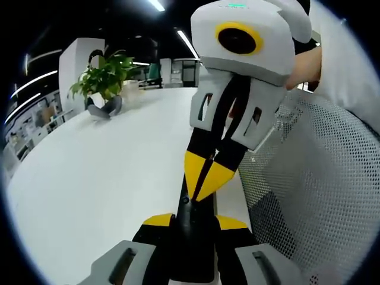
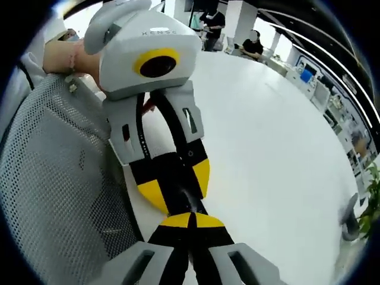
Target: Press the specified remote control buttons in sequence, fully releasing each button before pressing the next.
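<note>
A black remote control (image 1: 193, 249) lies lengthwise between the yellow-tipped jaws of my left gripper (image 1: 195, 221), which is shut on its sides. My right gripper (image 1: 205, 178) comes down from the upper right with its jaws shut together, and its yellow tips rest on the remote's far end. In the right gripper view my right gripper (image 2: 191, 221) is shut with nothing between its tips and touches the remote control (image 2: 173, 178), held there by my left gripper (image 2: 177, 187). The buttons are hidden.
Both grippers hover at the near edge of a large white table (image 1: 107, 166). A grey mesh chair back (image 1: 314, 196) stands close beside them. A potted plant (image 1: 104, 80) sits at the table's far side. People (image 2: 214, 24) are beyond the table.
</note>
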The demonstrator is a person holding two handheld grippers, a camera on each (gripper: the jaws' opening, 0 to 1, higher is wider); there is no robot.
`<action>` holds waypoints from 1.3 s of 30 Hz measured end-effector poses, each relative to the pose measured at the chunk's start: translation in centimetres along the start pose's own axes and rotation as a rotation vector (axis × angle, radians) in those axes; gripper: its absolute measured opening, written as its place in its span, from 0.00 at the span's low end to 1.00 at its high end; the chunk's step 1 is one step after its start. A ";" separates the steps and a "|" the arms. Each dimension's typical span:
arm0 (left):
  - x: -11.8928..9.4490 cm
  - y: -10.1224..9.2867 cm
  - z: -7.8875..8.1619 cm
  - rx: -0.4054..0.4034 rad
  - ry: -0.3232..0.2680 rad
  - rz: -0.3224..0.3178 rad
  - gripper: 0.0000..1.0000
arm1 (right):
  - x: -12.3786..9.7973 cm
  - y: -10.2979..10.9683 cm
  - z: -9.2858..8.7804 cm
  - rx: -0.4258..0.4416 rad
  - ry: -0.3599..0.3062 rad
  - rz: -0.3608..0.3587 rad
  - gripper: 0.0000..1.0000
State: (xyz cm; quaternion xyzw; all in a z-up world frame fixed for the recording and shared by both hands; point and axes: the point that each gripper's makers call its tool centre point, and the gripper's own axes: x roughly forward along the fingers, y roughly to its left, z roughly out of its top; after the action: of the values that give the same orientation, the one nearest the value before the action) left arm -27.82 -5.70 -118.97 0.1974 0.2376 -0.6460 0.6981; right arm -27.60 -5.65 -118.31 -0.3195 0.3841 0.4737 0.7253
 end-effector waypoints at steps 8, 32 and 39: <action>0.0 0.0 0.0 0.002 0.004 -0.001 0.26 | 0.2 0.0 0.0 -0.029 0.065 0.083 0.00; 0.0 0.0 0.0 0.009 0.006 -0.004 0.26 | 0.5 -0.8 0.3 0.104 0.070 0.227 0.00; 0.0 0.0 0.0 0.007 0.001 -0.005 0.25 | 0.8 -1.0 0.2 0.182 0.216 0.292 0.00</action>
State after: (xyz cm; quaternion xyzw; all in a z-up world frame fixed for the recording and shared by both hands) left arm -27.82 -5.68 -118.96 0.1995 0.2360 -0.6486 0.6956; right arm -26.39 -5.47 -118.79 -0.2424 0.5433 0.5001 0.6292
